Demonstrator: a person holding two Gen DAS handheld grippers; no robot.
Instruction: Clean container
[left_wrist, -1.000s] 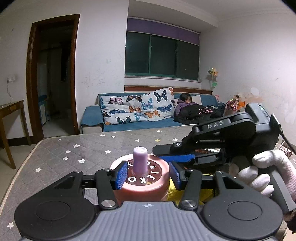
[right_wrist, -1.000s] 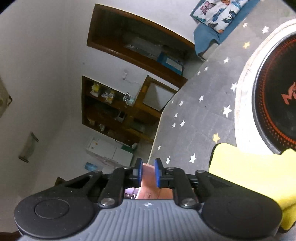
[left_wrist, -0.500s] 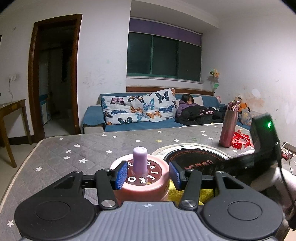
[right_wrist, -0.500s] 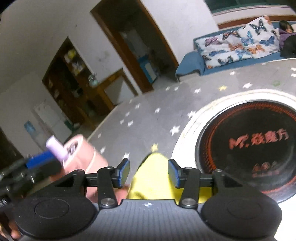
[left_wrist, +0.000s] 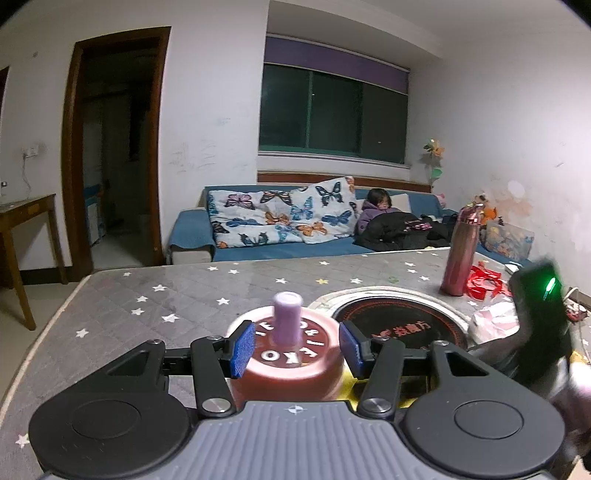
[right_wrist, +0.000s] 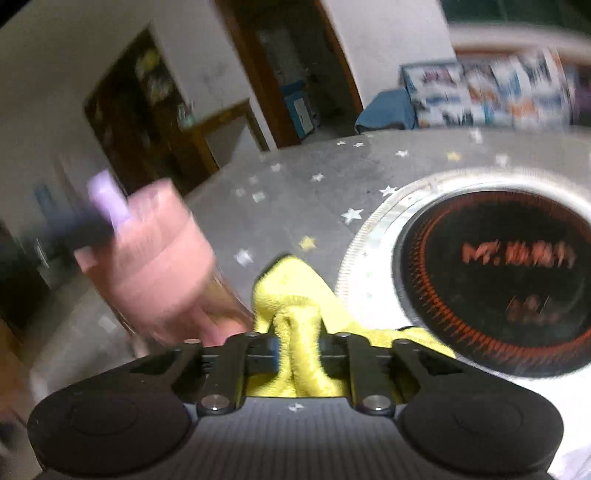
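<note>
Container: a pink cup (left_wrist: 291, 363) with a round lettered lid and a lilac stub spout (left_wrist: 287, 317), lower centre of the left wrist view, on the star-print table cover (left_wrist: 177, 295).
Left gripper (left_wrist: 293, 349): blue pads flank the lid on both sides, clamped on the cup.
Right gripper (right_wrist: 298, 350): jaws have just been closing, now pinched on a bunched fold of fuzzy yellow cloth (right_wrist: 295, 306), bottom centre of its blurred view.
Cup in right view: tilted at left (right_wrist: 155, 266), just beside the cloth; contact unclear in the blur.
Around: a black round cooktop (right_wrist: 495, 280) with red lettering and a ribbed silver rim, right of the cloth.
Further off: metallic pink bottle (left_wrist: 460, 254) upright at right; a butterfly-print pillow (left_wrist: 280, 218) on a blue sofa (left_wrist: 192, 232), a seated person (left_wrist: 376, 210) beside it.
In the way: the right tool's black body with a green light (left_wrist: 539, 314) at the right edge.
</note>
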